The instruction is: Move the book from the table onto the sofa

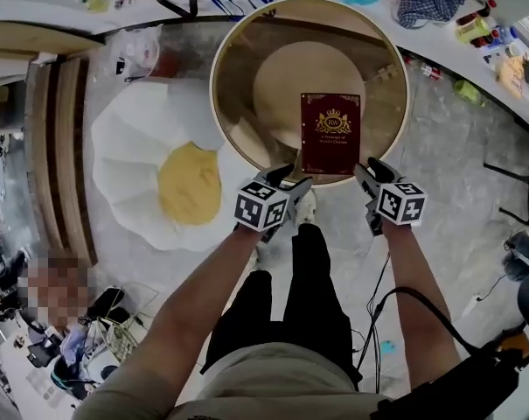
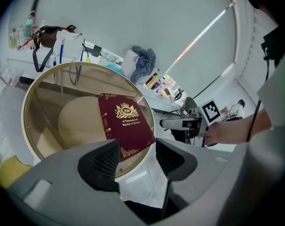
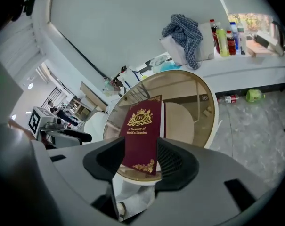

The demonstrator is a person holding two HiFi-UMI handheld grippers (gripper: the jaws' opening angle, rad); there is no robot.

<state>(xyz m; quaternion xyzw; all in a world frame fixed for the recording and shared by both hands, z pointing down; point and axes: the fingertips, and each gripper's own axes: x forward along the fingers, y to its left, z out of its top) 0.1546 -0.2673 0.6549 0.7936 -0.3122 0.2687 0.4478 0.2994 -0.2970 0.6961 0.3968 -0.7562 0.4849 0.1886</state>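
– how far along are we?
– nothing's done yet. the book (image 1: 330, 133) lies flat at the near edge of the round table (image 1: 214, 77), not lifted, so the whole carry is ahead.
– and the grippers?
– my left gripper (image 1: 292, 182) and right gripper (image 1: 373, 171) both gape wide and empty. they sit just beside the book's near corners, and i see no pad on it.

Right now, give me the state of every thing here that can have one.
book: closed, front cover up, flat on the table by its near rim, not gripped.
table: upright, its glass top bearing the book.
left gripper: open, short of the book, holding nothing.
right gripper: open, lined up with the book's near edge, holding nothing.
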